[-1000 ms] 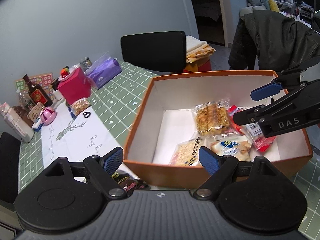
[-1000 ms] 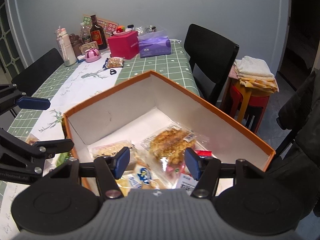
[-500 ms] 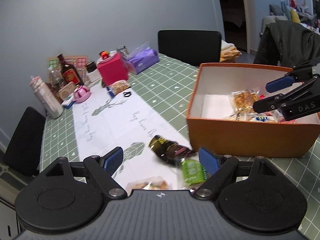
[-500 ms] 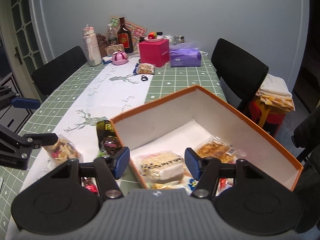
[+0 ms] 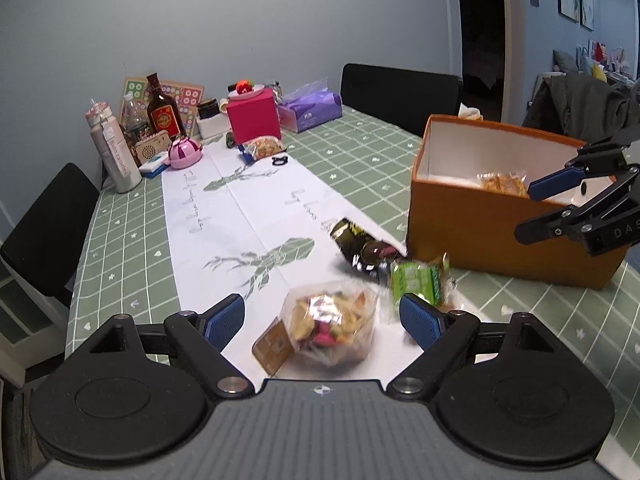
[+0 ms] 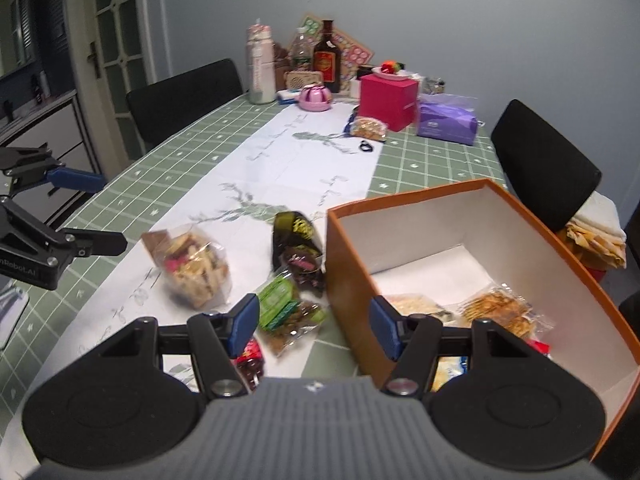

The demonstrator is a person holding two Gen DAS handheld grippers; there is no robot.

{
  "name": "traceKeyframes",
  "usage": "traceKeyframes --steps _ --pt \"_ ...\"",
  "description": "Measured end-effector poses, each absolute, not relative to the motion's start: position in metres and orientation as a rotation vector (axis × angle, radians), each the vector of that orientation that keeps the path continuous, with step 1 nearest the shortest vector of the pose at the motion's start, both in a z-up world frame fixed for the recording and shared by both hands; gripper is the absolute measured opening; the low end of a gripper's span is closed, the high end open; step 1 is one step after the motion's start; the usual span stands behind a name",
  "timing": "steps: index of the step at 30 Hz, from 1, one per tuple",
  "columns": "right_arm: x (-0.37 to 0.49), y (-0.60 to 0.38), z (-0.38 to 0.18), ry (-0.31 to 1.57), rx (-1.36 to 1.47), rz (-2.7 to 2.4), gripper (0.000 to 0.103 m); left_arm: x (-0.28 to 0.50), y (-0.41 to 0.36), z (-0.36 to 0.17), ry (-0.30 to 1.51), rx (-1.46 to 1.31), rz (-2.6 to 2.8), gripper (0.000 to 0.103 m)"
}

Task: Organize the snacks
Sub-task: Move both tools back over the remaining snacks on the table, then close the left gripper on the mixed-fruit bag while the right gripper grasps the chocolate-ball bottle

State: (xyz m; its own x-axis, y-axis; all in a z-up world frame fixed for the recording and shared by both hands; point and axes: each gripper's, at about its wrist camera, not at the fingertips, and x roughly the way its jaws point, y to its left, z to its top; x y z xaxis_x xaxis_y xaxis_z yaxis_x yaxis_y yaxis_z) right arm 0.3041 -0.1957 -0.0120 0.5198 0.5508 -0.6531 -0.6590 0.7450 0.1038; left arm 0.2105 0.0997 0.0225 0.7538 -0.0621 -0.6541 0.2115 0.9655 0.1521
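Observation:
An orange box (image 5: pixel 480 224) (image 6: pixel 344 264) stands on the table and holds several snack packets (image 6: pixel 504 314). Left of it lie a clear bag of mixed snacks (image 5: pixel 330 322) (image 6: pixel 196 266), a dark packet (image 5: pixel 360 246) (image 6: pixel 298 248) and a green packet (image 5: pixel 416 280) (image 6: pixel 280 300). My left gripper (image 5: pixel 322 316) is open and empty, with the clear bag between its fingers' line. It also shows in the right wrist view (image 6: pixel 86 208). My right gripper (image 6: pixel 314 320) is open and empty over the box's near wall. It also shows in the left wrist view (image 5: pixel 536 210).
At the table's far end stand a pink box (image 5: pixel 252 120), a purple tissue pack (image 5: pixel 312 110), bottles (image 5: pixel 160 108), a pink dish (image 5: pixel 184 152) and a small snack bag (image 5: pixel 262 146). Black chairs (image 5: pixel 400 94) (image 6: pixel 544 164) stand around the table.
Both grippers pulled back from over the box and swung left. The loose snacks on the white runner came into view. My left gripper now faces the clear bag.

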Motion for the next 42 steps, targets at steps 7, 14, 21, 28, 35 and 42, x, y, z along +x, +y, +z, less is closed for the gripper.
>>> traceKeyframes --steps 7,14,21,28,35,42 --pt "0.287 -0.169 -0.038 0.756 -0.244 0.828 0.06 0.214 0.111 -0.004 0.748 0.247 -0.165 0.102" --pt "0.286 -0.155 -0.073 0.816 -0.299 0.868 0.064 0.22 0.109 -0.02 0.752 0.329 -0.223 0.102" --pt "0.289 -0.151 -0.089 0.866 -0.279 0.884 0.065 0.232 0.104 -0.024 0.691 0.381 -0.328 0.103" --pt "0.29 -0.149 -0.095 0.888 -0.266 0.897 0.065 0.255 0.108 -0.038 0.666 0.387 -0.396 0.103" --pt "0.296 -0.142 -0.105 0.915 -0.25 0.897 0.065 0.271 0.107 -0.059 0.711 0.427 -0.417 0.103" --pt "0.298 -0.132 -0.113 0.919 -0.249 0.892 0.064 0.284 0.11 -0.068 0.747 0.363 -0.408 0.103"
